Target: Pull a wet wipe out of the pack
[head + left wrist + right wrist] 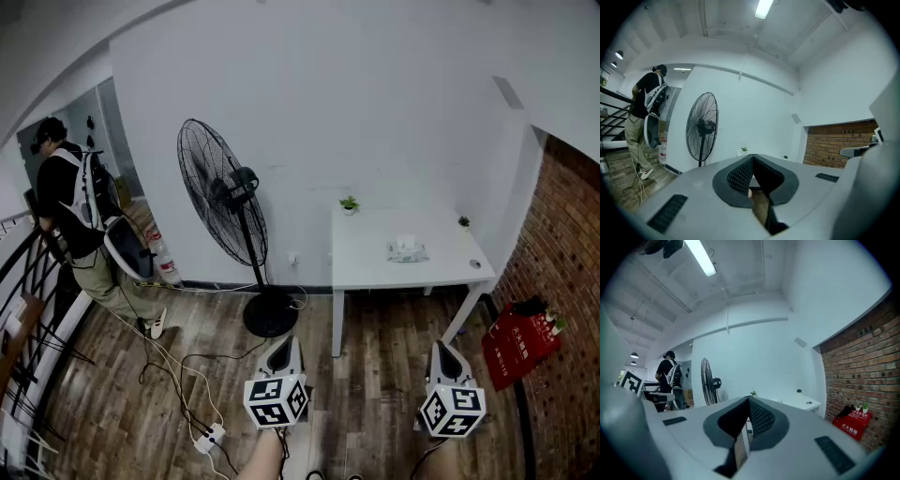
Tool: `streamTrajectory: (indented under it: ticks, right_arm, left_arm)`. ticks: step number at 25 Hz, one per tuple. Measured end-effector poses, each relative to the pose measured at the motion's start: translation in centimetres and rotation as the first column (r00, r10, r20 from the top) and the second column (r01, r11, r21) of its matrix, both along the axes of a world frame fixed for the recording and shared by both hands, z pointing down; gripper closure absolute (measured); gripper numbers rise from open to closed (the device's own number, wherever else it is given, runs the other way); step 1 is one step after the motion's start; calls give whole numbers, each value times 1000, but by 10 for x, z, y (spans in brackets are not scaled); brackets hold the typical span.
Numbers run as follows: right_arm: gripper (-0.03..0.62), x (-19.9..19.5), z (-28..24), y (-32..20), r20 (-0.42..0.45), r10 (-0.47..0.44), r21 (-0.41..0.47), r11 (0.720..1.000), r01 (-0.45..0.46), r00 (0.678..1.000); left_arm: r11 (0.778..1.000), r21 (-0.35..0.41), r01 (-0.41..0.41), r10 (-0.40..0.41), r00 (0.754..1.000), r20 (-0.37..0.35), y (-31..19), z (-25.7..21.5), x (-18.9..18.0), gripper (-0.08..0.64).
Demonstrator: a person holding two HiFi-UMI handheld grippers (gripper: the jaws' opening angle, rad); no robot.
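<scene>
white table (375, 265) stands far right in the head view, against the white wall, on a wood floor (375, 394); the pack (407, 249) lies on its top toward the right half, well apart from both grippers; a small plant (349, 203) sits at the table's far left corner and another (463, 221) at its far right; a black fan (230, 211) stands left of the table; a person (80, 225) with a backpack stands far left by a railing; a red box (518, 342) rests at the foot of the brick wall (562, 281) on the right; the left gripper (280, 343) and right gripper (440, 349) are held low and near, over the floor, both pointing toward the table.

left gripper view: the jaws of the left gripper (753, 161) meet at the tips with nothing between them; beyond them the fan (701, 126) stands at left, the person (644, 117) further left, the brick wall (839, 145) at right; one plant (744, 150) shows just above the jaws.

right gripper view: the right gripper (749, 404) is likewise closed tip to tip and empty; past it the table (804, 403) shows at right with both plants on it, the red box (853, 423) lies by the brick wall (855, 362), and the fan (708, 387) and person (670, 373) are at left.
</scene>
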State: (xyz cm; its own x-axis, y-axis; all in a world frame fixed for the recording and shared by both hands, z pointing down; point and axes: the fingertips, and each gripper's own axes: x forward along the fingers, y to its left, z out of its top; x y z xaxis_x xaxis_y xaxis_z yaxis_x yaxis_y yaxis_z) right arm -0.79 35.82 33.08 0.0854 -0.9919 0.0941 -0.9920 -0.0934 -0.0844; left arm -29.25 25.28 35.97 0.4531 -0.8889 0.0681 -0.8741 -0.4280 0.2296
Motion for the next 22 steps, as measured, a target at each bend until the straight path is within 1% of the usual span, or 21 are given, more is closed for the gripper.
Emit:
streamTrajectory:
  ticks: [5, 8, 14, 22]
  right_arm:
    - [592, -9, 3, 4, 9, -13, -12, 1000, 13, 1000]
    - [592, -12, 5, 5, 36, -20, -4, 1000, 20, 999]
    - [591, -8, 4, 12, 12, 1, -7, 1000, -1, 1000]
    - [591, -1, 8, 19, 13, 47, -10, 999, -47, 999]
  left_arm:
    - [1000, -7, -1, 1, 1000, -1, 5, 1, -3, 557]
    - [1000, -9, -3, 3, 1000, -5, 7, 2, -3, 557]
    - [1000, -17, -16, 16, 1000, 2, 10, 5, 3, 557]
    - [1000, -14, -22, 22, 1000, 4, 11, 2, 4, 557]
